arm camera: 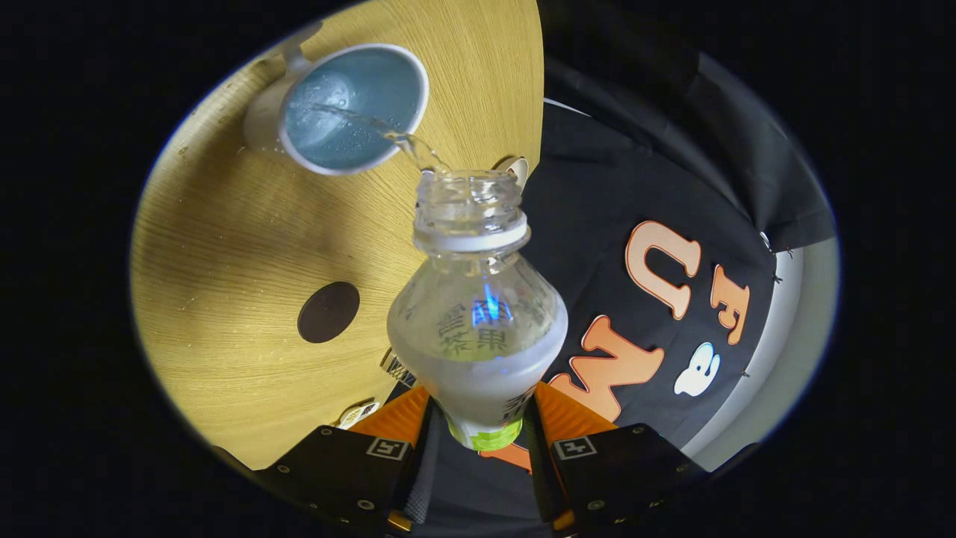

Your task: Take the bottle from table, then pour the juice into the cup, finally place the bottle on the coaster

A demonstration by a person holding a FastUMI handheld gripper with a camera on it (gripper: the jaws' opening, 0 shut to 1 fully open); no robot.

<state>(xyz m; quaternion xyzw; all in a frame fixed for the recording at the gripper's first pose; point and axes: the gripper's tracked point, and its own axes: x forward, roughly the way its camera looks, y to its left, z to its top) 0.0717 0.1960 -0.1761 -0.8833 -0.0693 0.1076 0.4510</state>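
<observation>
Clear liquid is streaming from the tipped plastic bottle (478, 299), which the tongs (478, 433) are clamping by its lower body, into the white cup (355, 108) on the wooden bench (224, 246); next, I judge, comes righting it and carrying it to the dark round coaster (328, 312).

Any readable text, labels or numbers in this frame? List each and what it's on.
Nothing reads cleanly.
Bottle, clamped between both fingers of the gripper: printed characters, too blurred and distorted to read.
Square tags on the gripper: patterns, no words.
Cup, coaster, table: none.
</observation>
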